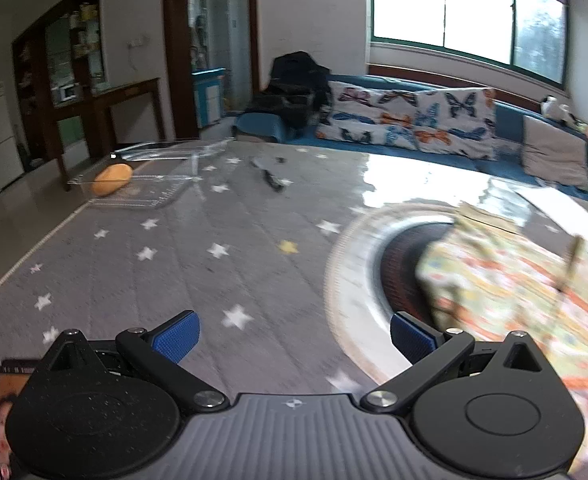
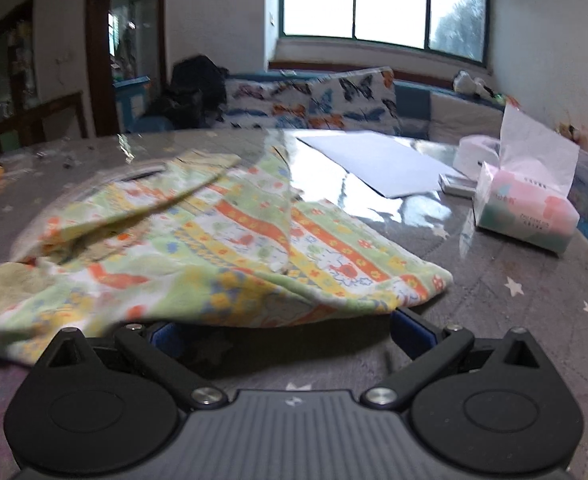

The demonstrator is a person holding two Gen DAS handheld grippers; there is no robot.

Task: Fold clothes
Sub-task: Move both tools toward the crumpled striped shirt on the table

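Observation:
A small garment (image 2: 254,240), printed in green, yellow and orange, lies crumpled and partly doubled over on the grey star-patterned table (image 2: 533,312). My right gripper (image 2: 290,332) is open and wide at the garment's near edge. The hem hangs just over its blue pads (image 2: 407,326), and nothing is pinched between them. In the left wrist view the same garment (image 1: 513,288) lies to the right, partly over a round inset ring (image 1: 353,264). My left gripper (image 1: 294,338) stands open over bare tablecloth, left of the cloth and apart from it.
A tissue pack (image 2: 525,208), a white roll (image 2: 475,152) and a white sheet (image 2: 373,160) sit at the right. At the far left are a clear plastic box (image 1: 154,196) with an orange item (image 1: 112,179) and a dark tool (image 1: 270,178). A printed picture (image 1: 2,400) lies under the left gripper.

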